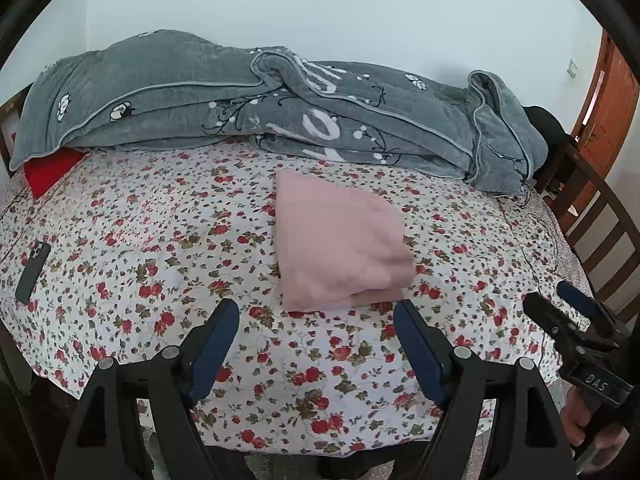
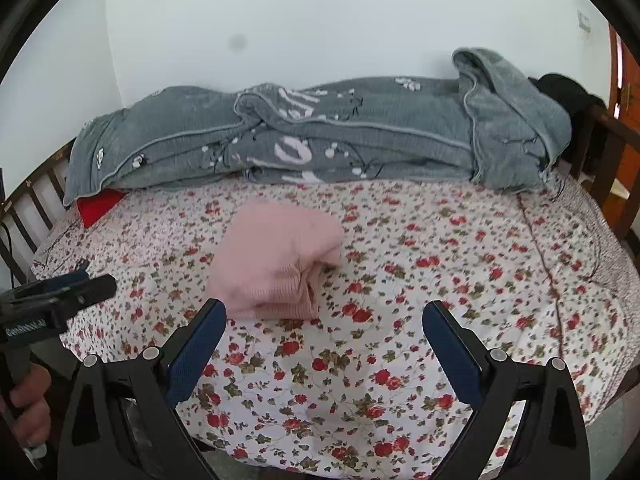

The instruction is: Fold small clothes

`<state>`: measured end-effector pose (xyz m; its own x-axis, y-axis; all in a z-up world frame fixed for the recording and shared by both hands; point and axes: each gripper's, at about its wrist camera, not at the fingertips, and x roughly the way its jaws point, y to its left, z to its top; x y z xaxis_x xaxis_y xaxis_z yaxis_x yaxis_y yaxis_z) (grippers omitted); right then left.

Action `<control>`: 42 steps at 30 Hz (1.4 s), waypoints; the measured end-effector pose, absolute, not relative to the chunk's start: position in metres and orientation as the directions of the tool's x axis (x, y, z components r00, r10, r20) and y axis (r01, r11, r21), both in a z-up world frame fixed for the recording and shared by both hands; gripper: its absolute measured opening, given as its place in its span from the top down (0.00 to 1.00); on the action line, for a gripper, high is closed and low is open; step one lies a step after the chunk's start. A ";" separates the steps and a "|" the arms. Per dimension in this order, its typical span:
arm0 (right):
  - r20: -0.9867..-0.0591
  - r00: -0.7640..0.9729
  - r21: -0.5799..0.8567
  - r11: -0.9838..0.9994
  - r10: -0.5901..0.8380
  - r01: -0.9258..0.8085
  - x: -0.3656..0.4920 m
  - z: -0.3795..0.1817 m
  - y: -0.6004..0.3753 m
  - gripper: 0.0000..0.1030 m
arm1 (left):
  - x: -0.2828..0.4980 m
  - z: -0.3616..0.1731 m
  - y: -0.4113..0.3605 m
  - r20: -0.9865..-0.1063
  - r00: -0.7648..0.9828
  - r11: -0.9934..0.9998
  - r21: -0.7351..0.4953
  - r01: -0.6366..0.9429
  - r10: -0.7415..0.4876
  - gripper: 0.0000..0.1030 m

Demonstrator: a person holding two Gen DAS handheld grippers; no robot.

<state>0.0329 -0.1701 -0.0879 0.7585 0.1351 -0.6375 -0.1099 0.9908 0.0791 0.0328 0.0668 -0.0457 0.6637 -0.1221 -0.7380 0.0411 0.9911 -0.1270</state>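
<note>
A folded pink garment (image 1: 340, 244) lies on the floral bedsheet (image 1: 160, 240) near the middle of the bed; it also shows in the right wrist view (image 2: 276, 260). My left gripper (image 1: 316, 312) is open and empty, its blue-padded fingers just short of the garment's near edge. My right gripper (image 2: 324, 312) is open and empty, hovering to the right of the garment. The right gripper also shows at the right edge of the left wrist view (image 1: 568, 304). The left gripper shows at the left edge of the right wrist view (image 2: 72, 284).
A rumpled grey blanket (image 1: 260, 100) lies along the wall at the back of the bed. A red item (image 1: 48, 172) pokes out under its left end. A dark phone (image 1: 32, 272) lies on the sheet at the left. A wooden bed frame (image 1: 600, 216) and door stand at the right.
</note>
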 end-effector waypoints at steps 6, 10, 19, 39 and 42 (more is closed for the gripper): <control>-0.694 0.692 0.146 0.980 0.198 -0.134 0.074 -0.144 -0.165 0.25 | 0.055 -0.074 0.080 -0.760 0.640 0.992 -0.121 0.031 -0.113 0.24; -0.729 0.640 0.194 0.970 0.244 -0.149 0.108 -0.175 -0.156 0.42 | 0.075 -0.094 0.093 -0.784 0.611 0.992 -0.126 0.014 -0.108 0.24; -0.703 0.608 0.327 0.927 0.370 -0.185 0.175 -0.218 -0.129 0.58 | 0.102 -0.115 0.107 -0.808 0.584 0.995 -0.095 0.006 -0.080 0.24; -0.727 0.636 0.188 0.967 0.256 -0.175 0.154 -0.221 -0.134 0.65 | 0.097 -0.109 0.101 -0.794 0.594 0.990 -0.129 0.047 -0.132 0.24; -0.736 0.644 0.138 0.977 0.210 -0.161 0.139 -0.195 -0.141 0.63 | 0.092 -0.099 0.091 -0.785 0.603 0.989 -0.131 0.061 -0.141 0.24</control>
<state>0.1386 -0.1410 -0.1954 0.6441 0.2097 -0.7356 -0.1607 0.9773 0.1379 0.0919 0.0913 -0.0986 0.6031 -0.1412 -0.7851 0.0607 0.9895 -0.1313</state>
